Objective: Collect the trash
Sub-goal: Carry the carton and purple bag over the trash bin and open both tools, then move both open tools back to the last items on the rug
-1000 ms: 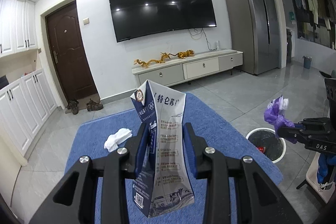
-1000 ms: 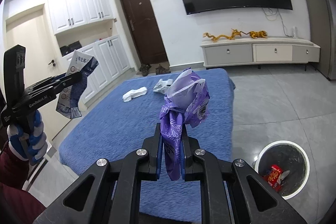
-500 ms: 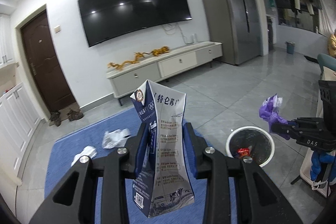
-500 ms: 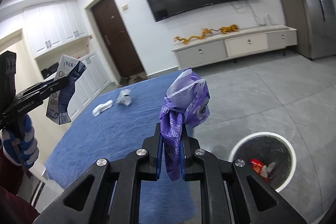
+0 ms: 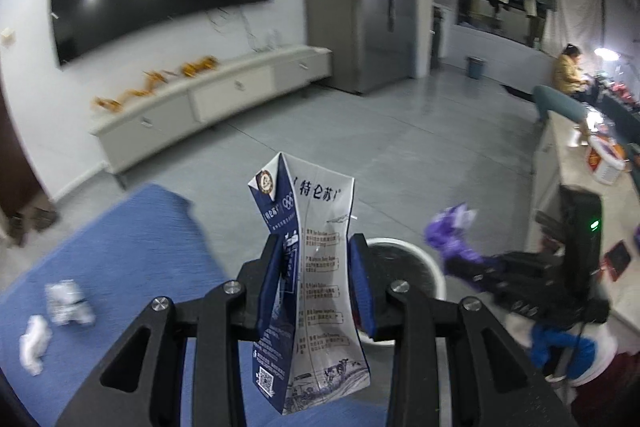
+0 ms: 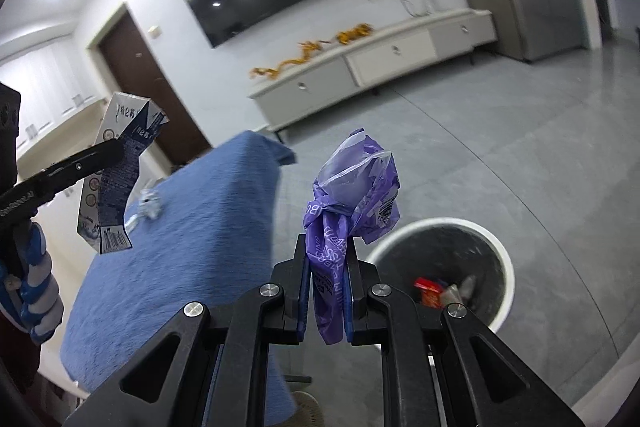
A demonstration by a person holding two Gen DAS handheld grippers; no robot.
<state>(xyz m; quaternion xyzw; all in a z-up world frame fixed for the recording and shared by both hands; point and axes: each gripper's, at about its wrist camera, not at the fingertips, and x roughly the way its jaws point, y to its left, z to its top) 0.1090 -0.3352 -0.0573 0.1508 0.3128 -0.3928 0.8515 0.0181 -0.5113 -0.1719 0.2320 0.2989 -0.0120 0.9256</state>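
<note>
Two jaws clench trash: left gripper (image 5: 316, 283) an upright milk carton (image 5: 314, 291) (top up), right gripper (image 6: 326, 293) a purple bag (image 6: 352, 203).

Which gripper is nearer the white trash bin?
Right. The right gripper, holding the purple bag, sits beside the trash bin; the left gripper, holding the milk carton, is farther back.

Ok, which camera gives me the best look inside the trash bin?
The right wrist view: the trash bin sits open beside the purple bag, red wrapper visible inside. In the left wrist view the milk carton and claw hide most of the bin.
</note>
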